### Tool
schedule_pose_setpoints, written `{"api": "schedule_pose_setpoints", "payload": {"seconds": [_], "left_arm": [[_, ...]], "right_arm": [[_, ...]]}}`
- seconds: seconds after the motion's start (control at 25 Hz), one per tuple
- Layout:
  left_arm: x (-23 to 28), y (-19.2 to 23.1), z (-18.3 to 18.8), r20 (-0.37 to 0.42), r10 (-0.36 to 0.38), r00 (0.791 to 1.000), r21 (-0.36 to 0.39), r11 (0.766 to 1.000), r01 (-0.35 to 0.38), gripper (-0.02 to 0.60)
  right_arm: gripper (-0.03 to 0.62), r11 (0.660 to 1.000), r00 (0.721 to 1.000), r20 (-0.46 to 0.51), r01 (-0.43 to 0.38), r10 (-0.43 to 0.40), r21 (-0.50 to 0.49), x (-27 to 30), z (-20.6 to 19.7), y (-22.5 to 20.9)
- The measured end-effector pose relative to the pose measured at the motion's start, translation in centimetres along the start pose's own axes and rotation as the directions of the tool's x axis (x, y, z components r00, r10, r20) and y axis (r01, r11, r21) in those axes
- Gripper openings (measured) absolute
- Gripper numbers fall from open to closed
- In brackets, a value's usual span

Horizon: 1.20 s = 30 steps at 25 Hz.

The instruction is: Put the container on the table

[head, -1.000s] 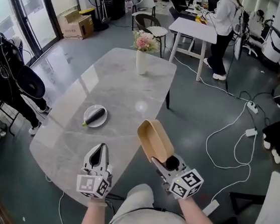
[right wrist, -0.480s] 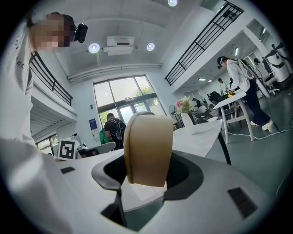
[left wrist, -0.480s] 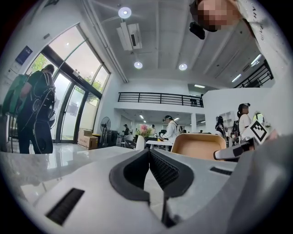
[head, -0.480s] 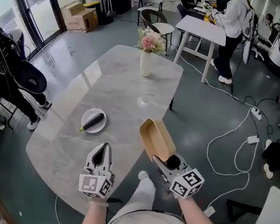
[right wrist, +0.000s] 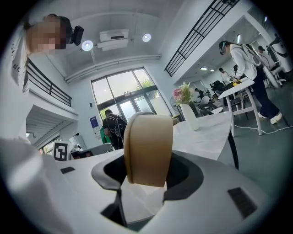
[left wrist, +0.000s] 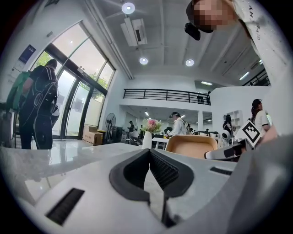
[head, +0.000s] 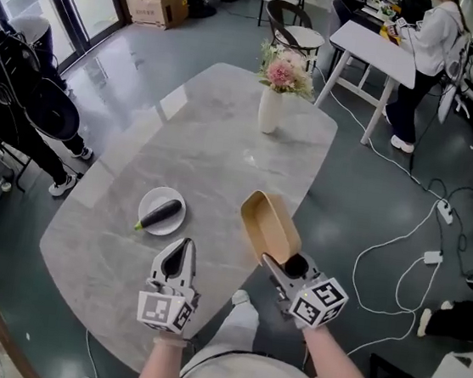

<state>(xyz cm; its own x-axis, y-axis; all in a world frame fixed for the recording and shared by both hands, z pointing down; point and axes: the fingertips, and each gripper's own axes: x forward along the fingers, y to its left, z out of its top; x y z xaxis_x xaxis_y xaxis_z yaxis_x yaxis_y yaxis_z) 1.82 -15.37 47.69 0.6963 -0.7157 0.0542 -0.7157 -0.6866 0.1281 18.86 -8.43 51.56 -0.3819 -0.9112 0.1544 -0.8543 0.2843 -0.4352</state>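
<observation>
One container end hidden within right hand-held gripper, above table edge

Right gripper has its jaws clamped on the near end of the tan container, which stands edge-on. Off to the right, the marble table runs out to a white vase with pink flowers. A person stands by the far glass doors.

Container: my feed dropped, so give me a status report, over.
Right hand-held gripper shut on container, held on edge at table edge, not set down. Left hand-held gripper shut, empty. Plate with eggplant well left, clear.
</observation>
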Motion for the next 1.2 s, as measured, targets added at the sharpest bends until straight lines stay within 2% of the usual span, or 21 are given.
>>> {"api": "schedule_pose_setpoints", "payload": {"seconds": [0.28,0.52,0.68,1.2], "left_arm": [[3.8,4.0,-0.9,-0.035,0.051,0.998,-0.026,0.998,-0.051,0.005],[7.8,5.5,0.9,-0.020,0.043,0.999,-0.018,0.999,-0.043,0.005],[8.6,6.0,1.4,-0.019,0.044,0.999,-0.002,0.999,-0.044,0.005],[9.5,9.2,0.3,-0.059,0.204,0.977,-0.022,0.978,-0.206,0.005]], "right_arm": [[0.219,0.999,0.998,-0.064,-0.025,0.028,0.039,5.5,0.8,-2.5],[0.221,0.997,0.994,-0.092,-0.048,0.054,0.063,8.7,2.3,-3.9],[0.221,0.994,0.993,-0.101,-0.047,0.057,0.098,10.4,2.6,-4.7],[0.222,0.967,0.957,-0.252,-0.085,0.146,0.240,17.0,0.9,-7.3]]}}
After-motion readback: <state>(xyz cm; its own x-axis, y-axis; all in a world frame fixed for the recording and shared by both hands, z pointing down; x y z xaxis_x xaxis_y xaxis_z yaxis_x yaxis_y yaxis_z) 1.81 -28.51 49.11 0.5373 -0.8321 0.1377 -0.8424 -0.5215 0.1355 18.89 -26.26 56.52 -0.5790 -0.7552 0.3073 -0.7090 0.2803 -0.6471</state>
